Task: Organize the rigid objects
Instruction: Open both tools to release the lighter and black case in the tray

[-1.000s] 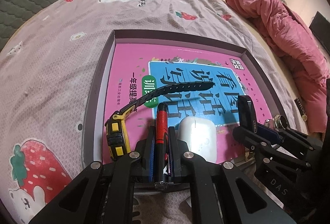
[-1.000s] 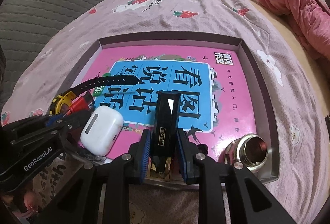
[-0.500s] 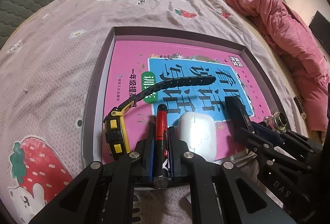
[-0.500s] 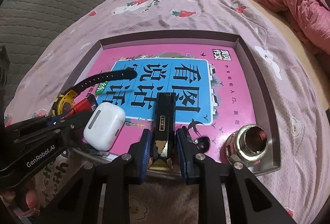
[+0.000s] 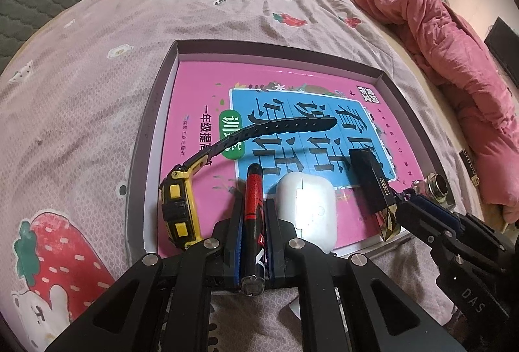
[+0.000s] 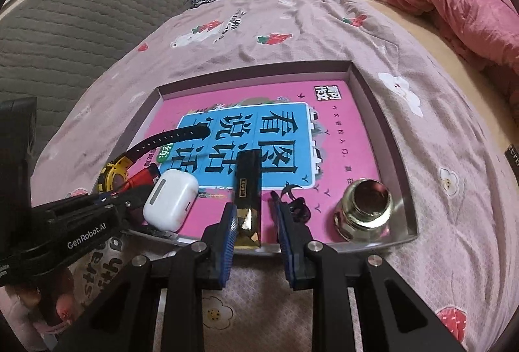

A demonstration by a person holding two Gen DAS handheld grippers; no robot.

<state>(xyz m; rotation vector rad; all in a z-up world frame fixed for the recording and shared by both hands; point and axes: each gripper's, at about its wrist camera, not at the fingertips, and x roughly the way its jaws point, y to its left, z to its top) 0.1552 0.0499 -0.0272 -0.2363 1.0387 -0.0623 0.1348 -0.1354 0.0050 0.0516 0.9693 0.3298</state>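
Note:
My left gripper (image 5: 254, 202) is shut on a red and black pen (image 5: 254, 180), whose tip lies over the pink book (image 5: 201, 92) in the shallow tray (image 5: 152, 125). A black bar with a gold end (image 6: 248, 186) lies on the book, its gold end at the tray's near rim. My right gripper (image 6: 253, 199) stands over that end. Its left pad is against the bar and a gap shows at the right pad. In the left wrist view the bar (image 5: 371, 183) lies just ahead of the right gripper (image 5: 408, 206).
The tray also holds a yellow watch (image 5: 178, 209) with a black strap, a white earbud case (image 5: 308, 206) and a metal fitting (image 6: 363, 209) in the near right corner. The tray sits on a strawberry-print bedsheet (image 5: 81, 92). A pink quilt (image 5: 454, 43) is heaped at the right.
The right gripper has drawn back and risen slightly off the bar. The bar has sunk flatter onto the book, and its gold end now shows. The left gripper and pen have not moved.

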